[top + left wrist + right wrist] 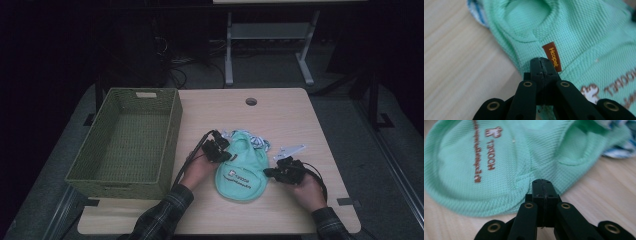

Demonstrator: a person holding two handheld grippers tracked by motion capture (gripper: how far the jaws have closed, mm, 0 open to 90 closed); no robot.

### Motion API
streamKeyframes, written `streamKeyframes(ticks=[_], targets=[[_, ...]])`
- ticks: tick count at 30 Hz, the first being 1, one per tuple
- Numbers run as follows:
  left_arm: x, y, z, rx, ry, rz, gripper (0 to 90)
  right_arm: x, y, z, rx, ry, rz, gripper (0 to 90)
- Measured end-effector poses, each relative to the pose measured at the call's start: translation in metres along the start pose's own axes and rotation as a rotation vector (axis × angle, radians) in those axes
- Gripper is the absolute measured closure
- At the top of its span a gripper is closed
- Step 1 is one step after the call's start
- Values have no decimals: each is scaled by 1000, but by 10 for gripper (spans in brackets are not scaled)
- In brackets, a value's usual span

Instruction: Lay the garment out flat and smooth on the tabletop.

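A small mint-green garment with brown lettering lies flat on the wooden table. My left gripper is at its left edge, jaws shut and pinching the hem. In the left gripper view the closed tips sit on the green fabric beside a brown label. My right gripper is at the garment's right edge, also shut. In the right gripper view its tips bite the fabric at a seam near the sleeve opening.
A green woven basket stands on the left part of the table, close to my left hand. A blue-and-white patterned cloth pokes out behind the garment. A round cable hole sits near the far edge.
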State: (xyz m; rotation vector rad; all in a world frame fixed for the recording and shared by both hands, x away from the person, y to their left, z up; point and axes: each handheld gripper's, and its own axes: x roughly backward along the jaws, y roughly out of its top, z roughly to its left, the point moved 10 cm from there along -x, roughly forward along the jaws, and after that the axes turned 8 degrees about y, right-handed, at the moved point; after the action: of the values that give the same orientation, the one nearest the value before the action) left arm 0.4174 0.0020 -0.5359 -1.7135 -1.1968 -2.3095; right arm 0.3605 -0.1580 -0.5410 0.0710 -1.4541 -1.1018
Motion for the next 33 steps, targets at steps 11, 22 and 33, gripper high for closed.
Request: streamKeyframes(ticks=[11,22,33], targets=[[14,-18,-23,7,-59,-18,895,5,0,-15,-13,-23,9,898],[14,-18,-23,6,-65,-22,896,11,38,-30,-27,-15,-97,841],[14,-18,-23,8,-73,-26,896,-21,67,-62,-103,1,-116,792]])
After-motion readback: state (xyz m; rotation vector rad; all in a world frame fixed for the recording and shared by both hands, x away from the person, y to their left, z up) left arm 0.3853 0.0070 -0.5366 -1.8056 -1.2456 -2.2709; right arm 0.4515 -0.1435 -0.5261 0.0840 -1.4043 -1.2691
